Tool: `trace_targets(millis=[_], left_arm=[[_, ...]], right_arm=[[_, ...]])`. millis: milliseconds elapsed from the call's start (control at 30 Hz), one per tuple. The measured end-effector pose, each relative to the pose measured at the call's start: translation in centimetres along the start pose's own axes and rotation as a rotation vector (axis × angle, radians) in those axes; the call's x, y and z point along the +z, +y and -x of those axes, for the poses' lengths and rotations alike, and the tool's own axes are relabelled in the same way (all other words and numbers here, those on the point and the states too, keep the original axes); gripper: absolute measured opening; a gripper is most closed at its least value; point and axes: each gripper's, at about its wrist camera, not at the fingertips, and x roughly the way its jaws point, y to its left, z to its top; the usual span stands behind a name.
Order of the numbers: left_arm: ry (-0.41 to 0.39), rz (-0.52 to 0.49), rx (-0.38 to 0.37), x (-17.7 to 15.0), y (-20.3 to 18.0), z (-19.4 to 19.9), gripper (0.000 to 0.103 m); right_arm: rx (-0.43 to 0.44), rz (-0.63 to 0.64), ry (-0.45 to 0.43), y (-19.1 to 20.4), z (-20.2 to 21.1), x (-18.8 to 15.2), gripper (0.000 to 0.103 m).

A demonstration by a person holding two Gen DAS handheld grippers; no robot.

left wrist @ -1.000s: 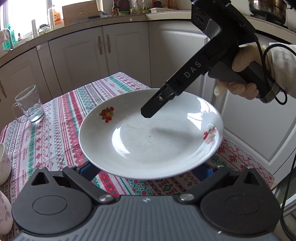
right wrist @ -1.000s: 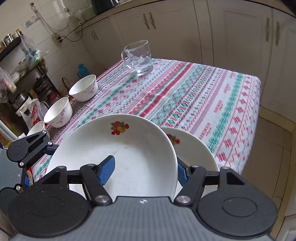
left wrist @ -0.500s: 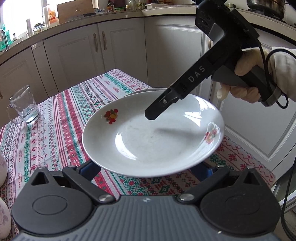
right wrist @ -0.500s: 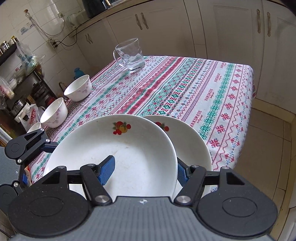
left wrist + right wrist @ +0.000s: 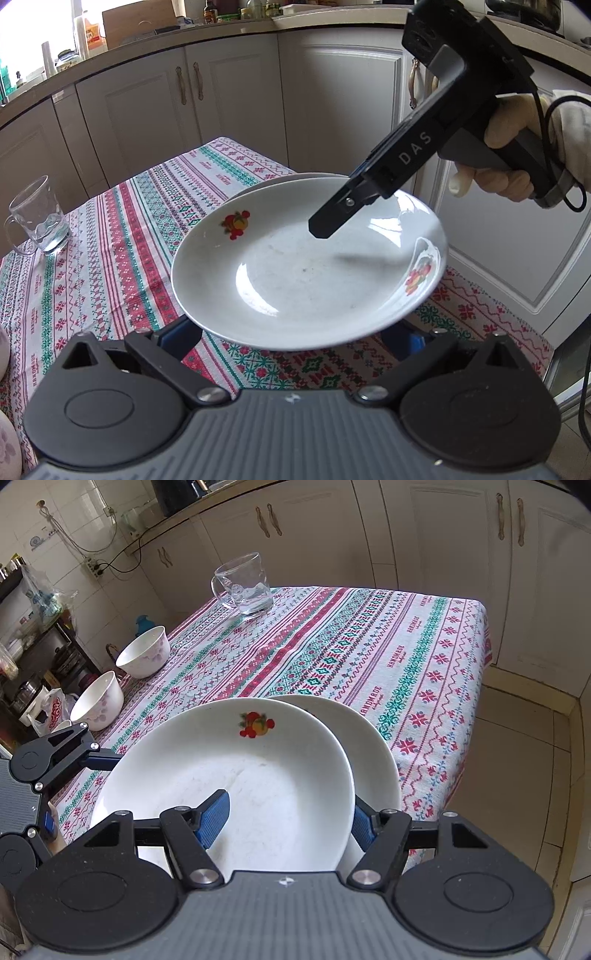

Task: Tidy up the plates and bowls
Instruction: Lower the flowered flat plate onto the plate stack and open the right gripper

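Note:
My right gripper (image 5: 288, 823) is shut on the near rim of a white plate with fruit decals (image 5: 236, 775). One blue pad (image 5: 216, 819) lies on its inner face and the other is under the rim. The plate hangs tilted just above a second white plate (image 5: 373, 760) lying on the tablecloth, and covers most of it. In the left wrist view the right gripper (image 5: 332, 221) reaches onto the held plate (image 5: 306, 273) from the upper right, and a sliver of the lower plate (image 5: 266, 184) shows behind. My left gripper (image 5: 293, 334) stands open, its pads below and on either side of the held plate's near edge.
Two white bowls (image 5: 142, 657) (image 5: 99, 701) stand along the table's left side, with a glass mug (image 5: 243, 583) at the far end. The patterned tablecloth (image 5: 369, 646) drops off at the right edge to a tiled floor (image 5: 517, 757). Cabinets ring the table.
The held plate has drifted over the plate on the table, which is now mostly covered by it. The left gripper has stayed open by the plate's edge.

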Motion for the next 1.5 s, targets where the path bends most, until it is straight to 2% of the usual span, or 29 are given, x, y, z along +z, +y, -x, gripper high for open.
trace_targets(millis=[400,533,1000,1133,1500], left_arm=[[-0.002,0.004,-0.017,0.0,0.3,-0.2,0.102],[-0.005,0.004,-0.025,0.0,0.4,-0.2,0.102],[-0.018,0.012,-0.038,-0.1,0.6,0.0,0.102],[-0.019,0.015,-0.043,-0.2,0.6,0.0,0.102],[-0.023,0.025,-0.061,-0.4,1.1,-0.1,0.102]], right_arm=[[-0.029,-0.009,0.004,0.1,1.0,-0.9,0.075],[-0.033,-0.007,-0.003,0.5,1.4,-1.2,0.08],[-0.087,0.011,0.0,1.8,2.6,-1.6,0.083],[-0.093,0.012,-0.005,2.2,3.0,-1.8,0.088],[-0.14,0.027,0.002,3.3,3.2,-2.4,0.091]])
